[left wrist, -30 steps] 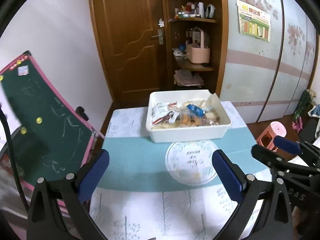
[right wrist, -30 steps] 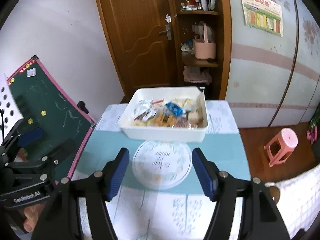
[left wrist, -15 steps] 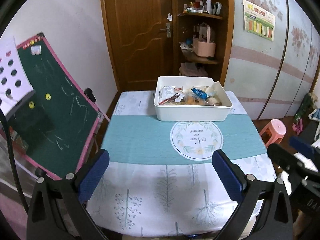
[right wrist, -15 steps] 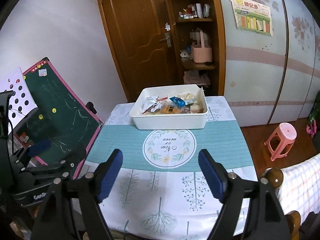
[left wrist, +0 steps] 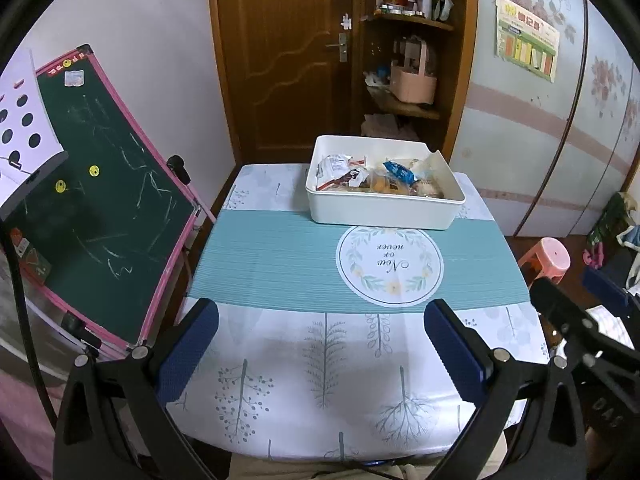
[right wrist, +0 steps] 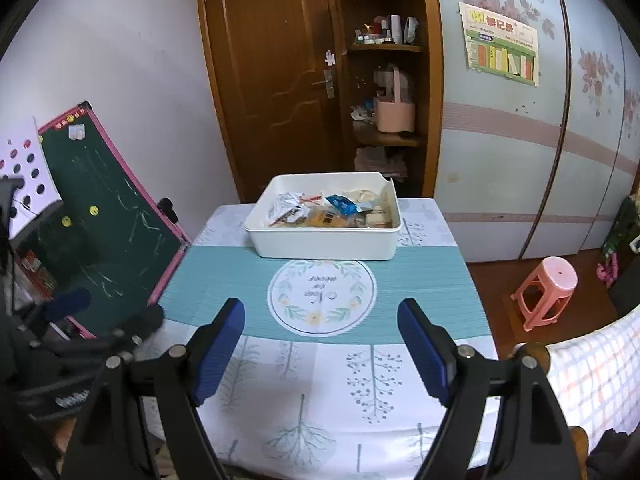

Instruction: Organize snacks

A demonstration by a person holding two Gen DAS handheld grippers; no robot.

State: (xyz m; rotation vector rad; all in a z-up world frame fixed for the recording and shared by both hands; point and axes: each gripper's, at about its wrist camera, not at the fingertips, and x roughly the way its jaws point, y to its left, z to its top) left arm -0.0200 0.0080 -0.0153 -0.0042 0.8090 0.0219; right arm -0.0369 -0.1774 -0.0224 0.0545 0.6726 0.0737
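Observation:
A white rectangular bin stands on the far half of the table, filled with several wrapped snacks. My left gripper hangs open over the near part of the table, well short of the bin, with nothing between its blue pads. My right gripper is likewise open and empty above the near table, its blue fingers spread wide. Each gripper shows at the edge of the other's view.
The table wears a white tree-print cloth with a teal runner and a round emblem. A green chalkboard easel leans at the left. A pink stool stands on the floor at the right. Door and shelves are behind.
Both grippers have pulled back from the bin toward the near table edge, so the bin looks smaller and farther. The right gripper's fingers stand wider apart than a second ago.

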